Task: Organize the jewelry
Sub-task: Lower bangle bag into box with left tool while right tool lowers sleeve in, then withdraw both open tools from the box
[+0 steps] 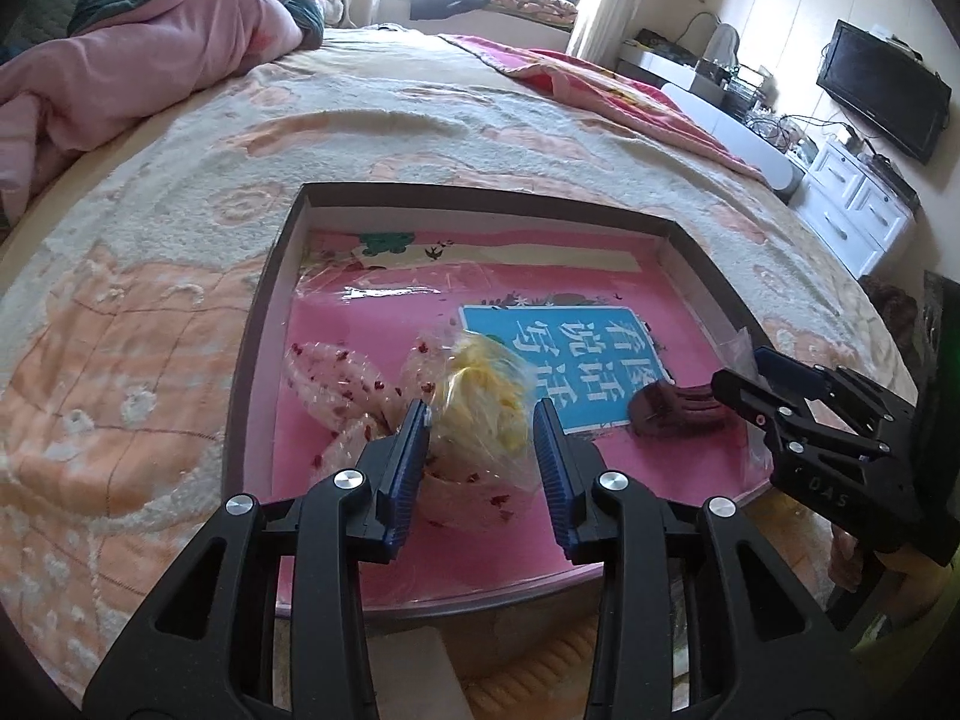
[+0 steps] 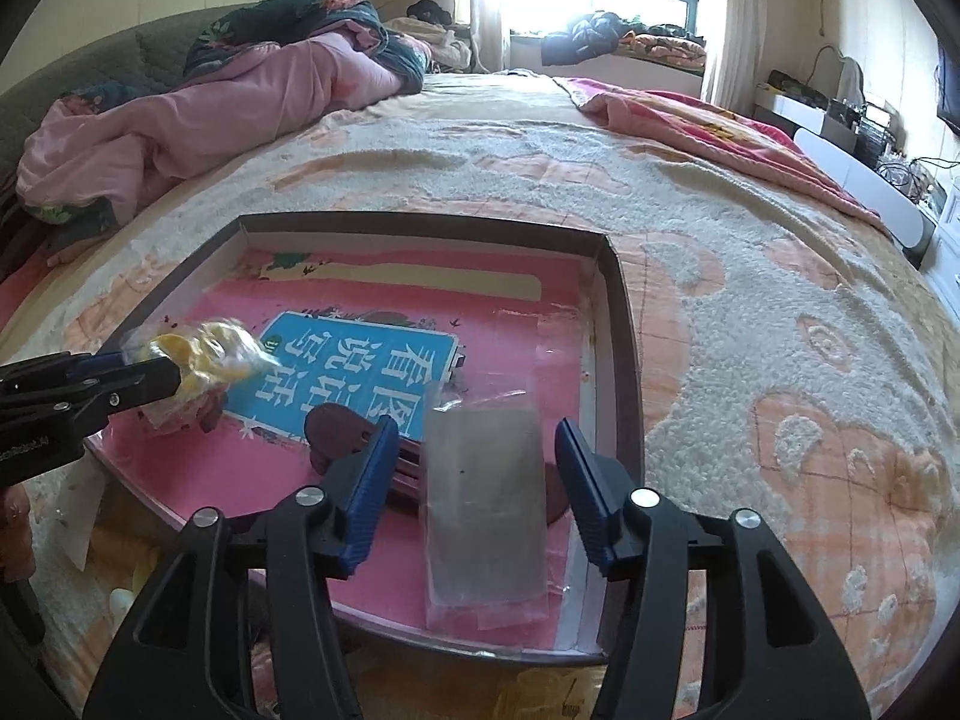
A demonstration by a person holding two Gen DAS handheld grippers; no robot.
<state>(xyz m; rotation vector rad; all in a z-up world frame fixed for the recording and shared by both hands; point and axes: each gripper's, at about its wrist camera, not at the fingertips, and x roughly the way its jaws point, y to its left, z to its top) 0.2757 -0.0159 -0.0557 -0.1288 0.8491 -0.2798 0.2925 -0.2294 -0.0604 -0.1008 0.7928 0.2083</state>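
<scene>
Cloth, card and crinkled plastic on a bed

A nubbly, matt bedspread (image 2: 750, 276) lies under a matt cardboard tray (image 2: 624, 324) lined with a glossy pink book cover (image 1: 336, 372); at its 3 o'clock, a clear, shiny plastic bag (image 2: 486, 498), smooth and faintly creased

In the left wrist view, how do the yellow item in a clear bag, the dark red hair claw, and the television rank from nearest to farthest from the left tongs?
1. Yellow item in a clear bag: right between the fingers of the left tongs, inside the box.
2. Dark red hair claw: to the right in the box, by the right tongs.
3. Television: far away on the right wall.
</scene>
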